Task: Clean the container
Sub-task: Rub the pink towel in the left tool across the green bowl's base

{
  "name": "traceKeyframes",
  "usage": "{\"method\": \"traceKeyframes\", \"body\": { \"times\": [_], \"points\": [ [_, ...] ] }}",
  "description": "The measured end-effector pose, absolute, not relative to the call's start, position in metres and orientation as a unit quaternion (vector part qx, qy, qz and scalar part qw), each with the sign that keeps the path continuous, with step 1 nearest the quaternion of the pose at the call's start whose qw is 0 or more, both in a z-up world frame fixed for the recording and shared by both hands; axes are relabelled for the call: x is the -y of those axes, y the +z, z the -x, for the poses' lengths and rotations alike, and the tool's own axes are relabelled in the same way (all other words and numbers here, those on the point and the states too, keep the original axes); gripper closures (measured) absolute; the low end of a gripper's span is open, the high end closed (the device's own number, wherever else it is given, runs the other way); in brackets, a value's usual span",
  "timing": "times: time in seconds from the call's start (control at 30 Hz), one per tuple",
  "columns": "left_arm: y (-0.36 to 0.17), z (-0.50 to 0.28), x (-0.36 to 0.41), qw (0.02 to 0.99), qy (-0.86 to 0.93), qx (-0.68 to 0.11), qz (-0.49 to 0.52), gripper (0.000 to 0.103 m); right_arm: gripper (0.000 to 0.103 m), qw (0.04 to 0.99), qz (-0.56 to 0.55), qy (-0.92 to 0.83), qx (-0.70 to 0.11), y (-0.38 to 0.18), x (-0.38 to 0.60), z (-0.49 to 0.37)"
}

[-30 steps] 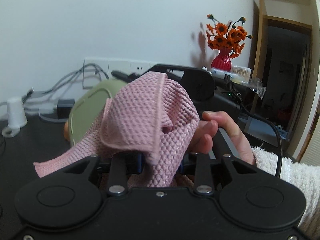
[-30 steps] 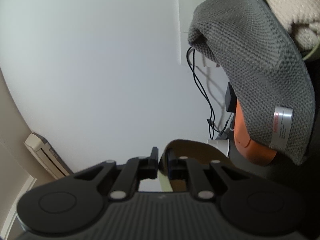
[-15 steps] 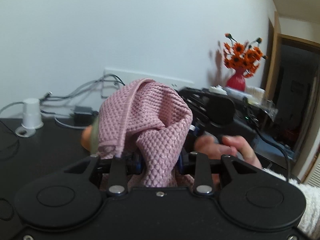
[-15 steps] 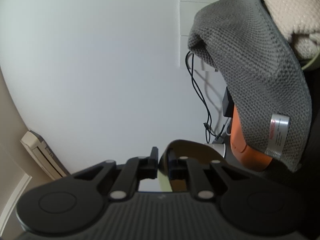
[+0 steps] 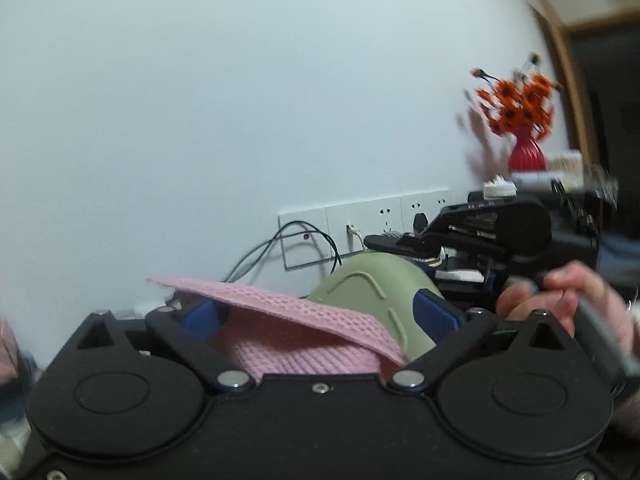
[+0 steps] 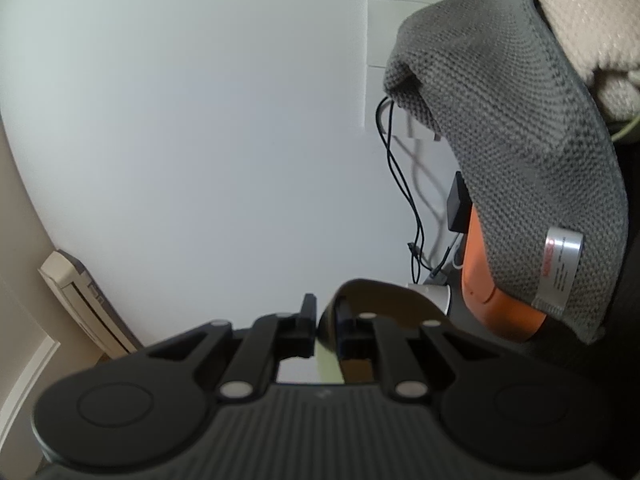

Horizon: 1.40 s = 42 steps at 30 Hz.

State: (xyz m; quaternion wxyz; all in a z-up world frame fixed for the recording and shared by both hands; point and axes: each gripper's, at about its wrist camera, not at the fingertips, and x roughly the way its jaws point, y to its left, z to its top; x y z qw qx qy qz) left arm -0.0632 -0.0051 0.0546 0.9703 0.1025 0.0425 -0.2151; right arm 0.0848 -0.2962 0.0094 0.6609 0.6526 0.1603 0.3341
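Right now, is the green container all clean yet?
Can't tell if it's clean. The wiping looks paused: the left gripper has just opened, and the pink waffle-weave cloth lies loose between its fingers. The right gripper is shut on the pale green container. Left: probably putting the container down.

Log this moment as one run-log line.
left gripper: open, jaws just opened, pink cloth loose between | right gripper: shut on green container rim
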Motion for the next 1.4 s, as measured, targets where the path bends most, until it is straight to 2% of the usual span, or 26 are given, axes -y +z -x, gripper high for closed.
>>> {"method": "traceKeyframes", "body": {
  "times": [0.27, 0.53, 0.9, 1.23, 1.3, 1.37, 1.4],
  "points": [
    [0.044, 0.059, 0.006, 0.927, -0.312, -0.114, -0.172, 0.0, 0.094, 0.664, -0.646, 0.34, -0.161, -0.003, 0.301, -0.083],
    [0.016, 0.07, 0.014, 0.893, -0.328, -0.13, -0.28, 0.0, 0.094, 0.664, -0.647, 0.339, -0.162, -0.007, 0.307, -0.084],
    [0.008, 0.035, 0.001, 0.889, -0.305, -0.247, -0.236, 0.002, 0.094, 0.666, -0.644, 0.34, -0.161, -0.006, 0.308, -0.083],
    [-0.002, 0.025, -0.003, 0.889, -0.297, -0.274, -0.216, 0.001, 0.094, 0.669, -0.641, 0.34, -0.159, -0.005, 0.303, -0.082],
    [-0.002, 0.021, -0.007, 0.892, -0.291, -0.278, -0.204, 0.008, 0.094, 0.671, -0.64, 0.339, -0.158, -0.005, 0.303, -0.081],
    [0.001, 0.017, -0.01, 0.9, -0.28, -0.281, -0.178, 0.038, 0.094, 0.67, -0.642, 0.338, -0.159, -0.005, 0.304, -0.082],
    [0.002, 0.015, -0.011, 0.904, -0.274, -0.284, -0.164, 0.04, 0.094, 0.67, -0.642, 0.338, -0.159, -0.006, 0.302, -0.082]
  ]
}}
